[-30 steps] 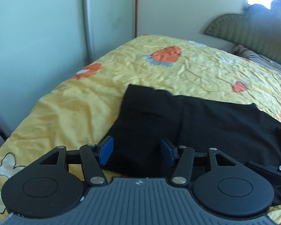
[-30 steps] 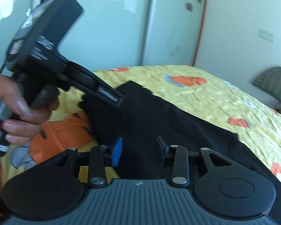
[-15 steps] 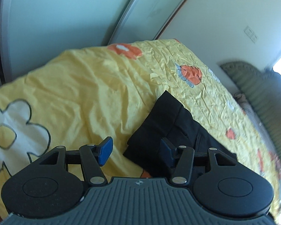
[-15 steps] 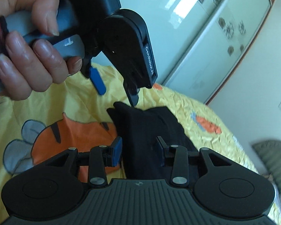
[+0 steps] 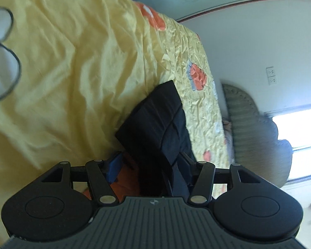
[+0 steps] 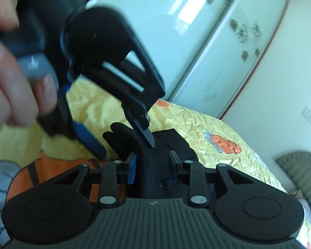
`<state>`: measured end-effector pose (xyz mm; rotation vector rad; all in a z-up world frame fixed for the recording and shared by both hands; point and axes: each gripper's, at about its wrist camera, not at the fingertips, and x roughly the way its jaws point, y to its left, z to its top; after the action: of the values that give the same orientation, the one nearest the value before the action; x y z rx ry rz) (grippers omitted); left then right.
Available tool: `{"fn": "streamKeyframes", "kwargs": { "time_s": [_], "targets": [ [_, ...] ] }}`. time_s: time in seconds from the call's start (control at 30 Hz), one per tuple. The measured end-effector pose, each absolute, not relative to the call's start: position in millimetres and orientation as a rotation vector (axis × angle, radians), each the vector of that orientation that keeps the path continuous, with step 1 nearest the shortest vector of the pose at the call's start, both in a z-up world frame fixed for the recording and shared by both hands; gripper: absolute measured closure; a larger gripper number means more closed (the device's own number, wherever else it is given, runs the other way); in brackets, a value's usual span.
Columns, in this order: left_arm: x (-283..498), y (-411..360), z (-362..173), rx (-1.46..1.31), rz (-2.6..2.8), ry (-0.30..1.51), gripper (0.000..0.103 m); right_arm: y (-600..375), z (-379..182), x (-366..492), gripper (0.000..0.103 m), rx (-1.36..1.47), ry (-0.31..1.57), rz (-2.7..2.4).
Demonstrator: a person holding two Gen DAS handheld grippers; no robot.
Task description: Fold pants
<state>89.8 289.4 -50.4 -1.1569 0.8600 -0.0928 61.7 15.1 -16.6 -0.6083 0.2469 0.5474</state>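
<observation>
We see the black pants (image 5: 155,122) lying on the yellow bed (image 5: 72,62). Our right gripper (image 6: 153,166) is closing its jaws around a raised fold of the pants; whether the pads press yet, we cannot tell. Our left gripper (image 5: 149,166) stands released, jaws wide, straddling the cloth's near edge.

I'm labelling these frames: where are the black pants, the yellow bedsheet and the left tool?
black pants (image 5: 155,116), left wrist view, flat upper panel.
yellow bedsheet (image 5: 72,51), left wrist view, bare wrinkled area.
left tool (image 6: 124,143), right wrist view, between its fingertips.
</observation>
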Motion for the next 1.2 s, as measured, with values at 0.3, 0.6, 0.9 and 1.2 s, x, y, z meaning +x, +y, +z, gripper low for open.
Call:
{"fn": "streamKeyframes", "kwargs": {
  "time_s": [0.3, 0.6, 0.9, 1.2],
  "targets": [
    [93, 286, -43, -1.045, -0.067, 0.779, 0.085, 9, -21, 45, 0.062, -0.649, 0.347, 0.623],
    [96, 275, -34, -0.950, -0.101, 0.752, 0.061, 30, -39, 60, 0.085, -0.768, 0.259, 0.505],
    [126, 258, -37, -0.942, -0.163, 0.739, 0.046, -7, -4, 77, 0.086, -0.469, 0.327, 0.556],
    [145, 257, -44, -0.892, -0.146, 0.766, 0.060, -83, 32, 105, 0.085, -0.081, 0.450, 0.683]
  ]
}}
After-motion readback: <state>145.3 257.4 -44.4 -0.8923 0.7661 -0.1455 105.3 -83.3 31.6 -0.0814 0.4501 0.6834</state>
